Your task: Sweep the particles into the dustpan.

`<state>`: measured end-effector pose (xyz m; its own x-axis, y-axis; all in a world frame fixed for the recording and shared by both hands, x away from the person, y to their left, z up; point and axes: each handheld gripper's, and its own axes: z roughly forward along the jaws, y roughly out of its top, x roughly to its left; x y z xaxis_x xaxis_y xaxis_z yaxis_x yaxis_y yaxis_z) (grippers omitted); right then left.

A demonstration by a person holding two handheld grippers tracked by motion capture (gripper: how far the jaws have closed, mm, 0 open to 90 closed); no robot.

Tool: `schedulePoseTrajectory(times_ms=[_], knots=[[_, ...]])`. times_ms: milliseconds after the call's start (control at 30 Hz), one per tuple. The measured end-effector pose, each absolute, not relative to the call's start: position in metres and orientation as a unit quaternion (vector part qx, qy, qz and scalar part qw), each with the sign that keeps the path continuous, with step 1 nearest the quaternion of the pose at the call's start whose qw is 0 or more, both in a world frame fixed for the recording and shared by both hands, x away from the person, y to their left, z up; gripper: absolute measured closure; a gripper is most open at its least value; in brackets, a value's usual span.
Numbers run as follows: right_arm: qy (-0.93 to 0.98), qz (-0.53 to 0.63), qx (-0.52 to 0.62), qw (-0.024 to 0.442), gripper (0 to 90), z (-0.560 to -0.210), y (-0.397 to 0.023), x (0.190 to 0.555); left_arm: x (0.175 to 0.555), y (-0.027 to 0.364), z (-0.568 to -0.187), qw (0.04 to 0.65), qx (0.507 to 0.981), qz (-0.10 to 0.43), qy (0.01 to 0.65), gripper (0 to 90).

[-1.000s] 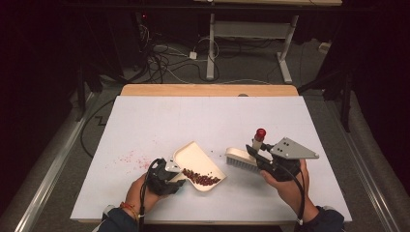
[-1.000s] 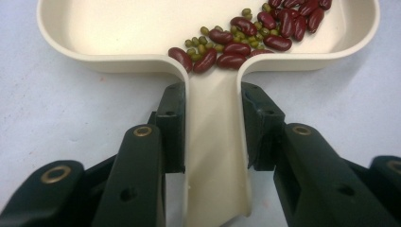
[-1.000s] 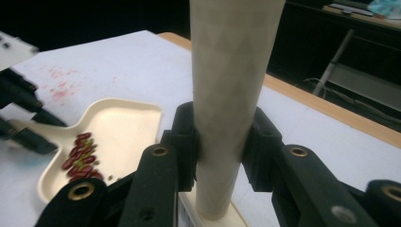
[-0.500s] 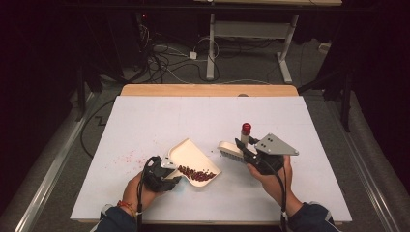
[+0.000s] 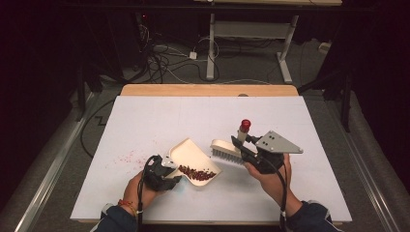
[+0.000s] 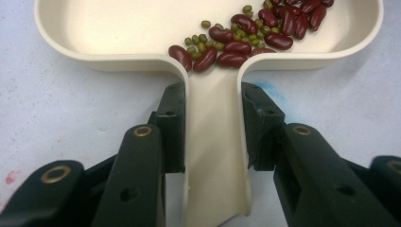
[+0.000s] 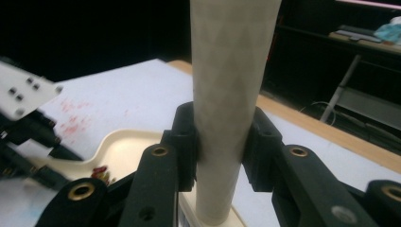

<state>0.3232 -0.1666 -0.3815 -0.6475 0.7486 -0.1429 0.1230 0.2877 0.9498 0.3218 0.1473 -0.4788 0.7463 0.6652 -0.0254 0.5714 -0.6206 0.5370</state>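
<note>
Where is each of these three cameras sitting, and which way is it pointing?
High view: above the table, looking forward and down; both forearms enter from below.
Left gripper view: on the left gripper, looking along its jaws at the dustpan of beans.
Right gripper view: on the right gripper, jaws clamping the brush handle.
Shared: all show the dustpan.

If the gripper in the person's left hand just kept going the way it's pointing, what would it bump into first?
The left gripper, shut on the handle of the cream plastic dustpan, points into its tray. It would probably meet the dark red and small green beans first.
</note>
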Motion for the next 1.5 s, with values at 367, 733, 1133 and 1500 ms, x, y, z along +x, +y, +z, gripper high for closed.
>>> schedulePoseTrajectory(times_ms=[367, 733, 1133, 1500], knots=[[0.732, 0.497, 0.324, 0.334, 70.2, -0.402, -0.152, 0.358, 0.325, 0.154, -0.478, 0.268, 0.892, 0.086, 0.354, 63.5], [0.767, 0.509, 0.286, 0.267, 70.2, -0.399, -0.118, 0.329, 0.327, 0.151, -0.479, 0.265, 0.89, 0.092, 0.359, 63.5], [0.742, 0.521, 0.291, 0.306, 70.1, -0.383, -0.138, 0.326, 0.327, 0.15, -0.478, 0.263, 0.891, 0.094, 0.359, 63.5], [0.763, 0.469, 0.289, 0.338, 70.1, -0.401, -0.132, 0.335, 0.318, 0.153, -0.47, 0.253, 0.895, 0.09, 0.358, 63.5]])
